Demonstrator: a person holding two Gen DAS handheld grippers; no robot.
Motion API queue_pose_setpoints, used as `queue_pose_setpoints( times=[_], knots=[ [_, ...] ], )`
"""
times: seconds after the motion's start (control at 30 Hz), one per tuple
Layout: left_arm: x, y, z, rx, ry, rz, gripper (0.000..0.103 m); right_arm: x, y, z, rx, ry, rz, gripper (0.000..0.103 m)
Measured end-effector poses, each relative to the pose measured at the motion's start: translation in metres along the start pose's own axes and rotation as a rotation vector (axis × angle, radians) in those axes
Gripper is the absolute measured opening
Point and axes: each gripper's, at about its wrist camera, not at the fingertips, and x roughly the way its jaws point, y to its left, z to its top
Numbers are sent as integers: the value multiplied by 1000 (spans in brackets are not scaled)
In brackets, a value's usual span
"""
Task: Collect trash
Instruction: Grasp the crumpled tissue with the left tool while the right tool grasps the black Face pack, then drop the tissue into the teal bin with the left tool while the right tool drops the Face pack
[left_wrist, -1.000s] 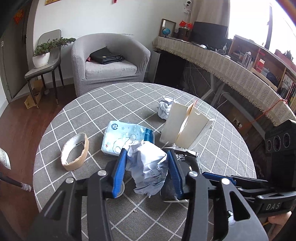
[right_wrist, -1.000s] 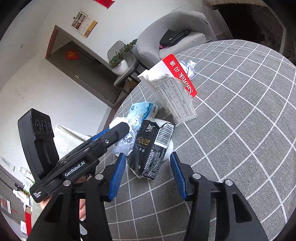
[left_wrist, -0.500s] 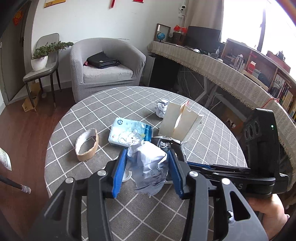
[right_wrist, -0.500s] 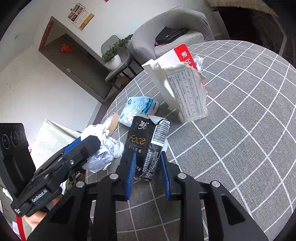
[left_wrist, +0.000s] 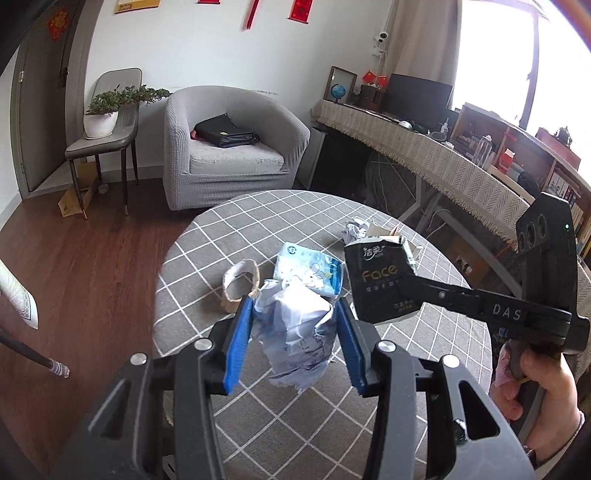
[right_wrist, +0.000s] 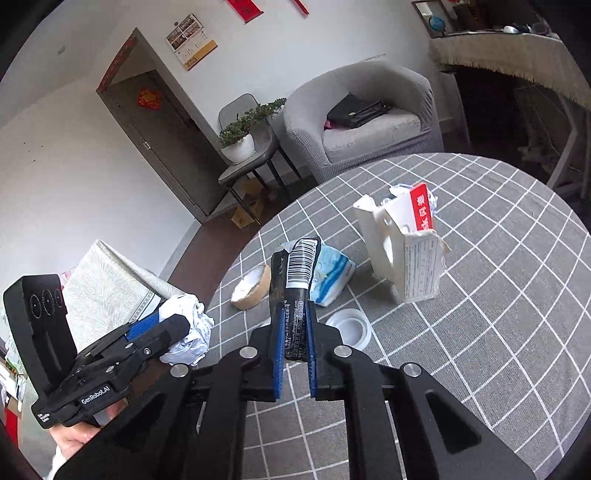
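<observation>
My left gripper (left_wrist: 293, 317) is shut on a crumpled white paper ball (left_wrist: 295, 332) and holds it above the round table (left_wrist: 207, 273); it also shows in the right wrist view (right_wrist: 186, 328). My right gripper (right_wrist: 295, 321) is shut on a black "Face" tissue wrapper (right_wrist: 295, 280), lifted off the table; the wrapper shows in the left wrist view (left_wrist: 384, 280). On the table lie a blue tissue pack (left_wrist: 308, 271), a tape roll (left_wrist: 240, 282), a torn white carton (right_wrist: 406, 251), a small paper ball (left_wrist: 356, 229) and a white lid (right_wrist: 349, 326).
A grey armchair (left_wrist: 229, 147) with a black bag stands beyond the table. A chair with a potted plant (left_wrist: 105, 118) is to its left. A long cloth-covered desk (left_wrist: 424, 155) runs along the right. A patterned container (right_wrist: 107, 288) stands left of the table.
My right gripper closed on the black wrapper and lifted it off the table. My left gripper rose and pulled back with the paper ball. The white lid under the wrapper is uncovered.
</observation>
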Motion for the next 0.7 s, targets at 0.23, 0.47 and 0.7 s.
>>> queue_pose_setpoints(
  times=[0.23,0.47,0.7],
  knots=[
    [-16,27,-9,-67,15,27,48,17,35,-1,-44,33,31,10],
    [-34,50,-26,-83,20,81,48,39,76,-7,-115,75,70,10],
    [-43,80,-55,-88,65,152,47,61,108,-26,-170,140,90,10]
  ],
)
